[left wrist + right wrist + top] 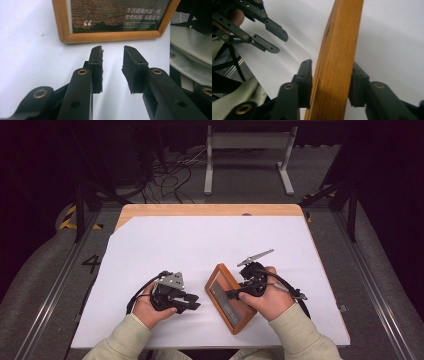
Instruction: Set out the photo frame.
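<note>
While both forearms come in low over the near edge of the table (210,210), the hands sit close together on the white sheet (200,245) — the left hand (150,307) curled round its tool, knuckles toward the person, the right hand (267,300) wrapped over the other with the wrist turned inward.

The right gripper (329,82) has the wooden picture frame (230,297) between its jaws: one pad sits against the frame's edge on the far side, while a thin sliver of light shows at the other pad, so I cannot tell for sure that it is clamped tight. The frame lies slanted on the sheet, near the front edge and a little right of centre, one long side toward the left hand.

The left gripper (112,60) points at the frame's lower rail, its jaws apart with nothing between them — just short of the wood, not touching it.

There is plenty of bare sheet beyond and to the left of the frame; toward the person, the sheet's edge runs just beside the frame's near corner. The right side has a fair strip of sheet before the table's wooden rim.
</note>
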The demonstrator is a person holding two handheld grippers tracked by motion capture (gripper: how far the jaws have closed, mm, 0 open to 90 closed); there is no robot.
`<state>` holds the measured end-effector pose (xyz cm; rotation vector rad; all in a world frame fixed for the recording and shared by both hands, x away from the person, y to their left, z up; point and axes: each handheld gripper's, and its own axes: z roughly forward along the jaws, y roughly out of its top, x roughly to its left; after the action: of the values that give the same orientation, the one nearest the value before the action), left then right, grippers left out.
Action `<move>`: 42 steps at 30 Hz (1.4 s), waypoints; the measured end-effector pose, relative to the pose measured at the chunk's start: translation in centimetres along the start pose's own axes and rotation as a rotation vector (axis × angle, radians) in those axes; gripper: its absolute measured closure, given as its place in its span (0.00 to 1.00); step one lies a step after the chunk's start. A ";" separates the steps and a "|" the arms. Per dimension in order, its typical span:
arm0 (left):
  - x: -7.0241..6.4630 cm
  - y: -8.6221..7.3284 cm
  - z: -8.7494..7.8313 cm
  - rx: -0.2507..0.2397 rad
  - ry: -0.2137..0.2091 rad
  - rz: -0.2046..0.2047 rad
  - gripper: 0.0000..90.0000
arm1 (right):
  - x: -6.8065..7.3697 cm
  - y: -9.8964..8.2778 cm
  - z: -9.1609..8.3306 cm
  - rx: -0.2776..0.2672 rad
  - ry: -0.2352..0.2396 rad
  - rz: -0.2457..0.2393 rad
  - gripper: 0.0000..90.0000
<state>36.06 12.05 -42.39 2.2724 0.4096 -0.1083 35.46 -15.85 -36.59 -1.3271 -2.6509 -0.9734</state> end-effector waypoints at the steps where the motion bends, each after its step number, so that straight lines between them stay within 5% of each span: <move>1: 0.1 0.0 0.0 -0.004 -0.001 -0.002 0.77 | 0.0 0.0 0.0 0.001 -0.005 0.008 0.72; 14: 0.9 -0.8 -1.7 -0.046 0.034 -0.040 0.77 | 0.2 0.7 0.0 0.029 -0.018 0.022 0.77; 23: 1.3 -1.5 -2.5 -0.065 0.050 -0.067 0.78 | 0.8 1.8 -0.1 0.065 -0.024 -0.064 0.78; 30: 1.6 -1.9 -2.9 -0.072 0.064 -0.082 0.78 | 0.8 3.7 -0.8 0.107 -0.002 -0.223 0.78; 42: 1.8 -3.4 -4.1 -0.084 0.099 -0.128 0.78 | 0.4 8.2 0.8 0.253 0.171 -0.607 0.78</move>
<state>36.43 17.66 -42.48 2.1745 0.6009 -0.0427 41.43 -11.50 -32.88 -0.3699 -2.9558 -0.6967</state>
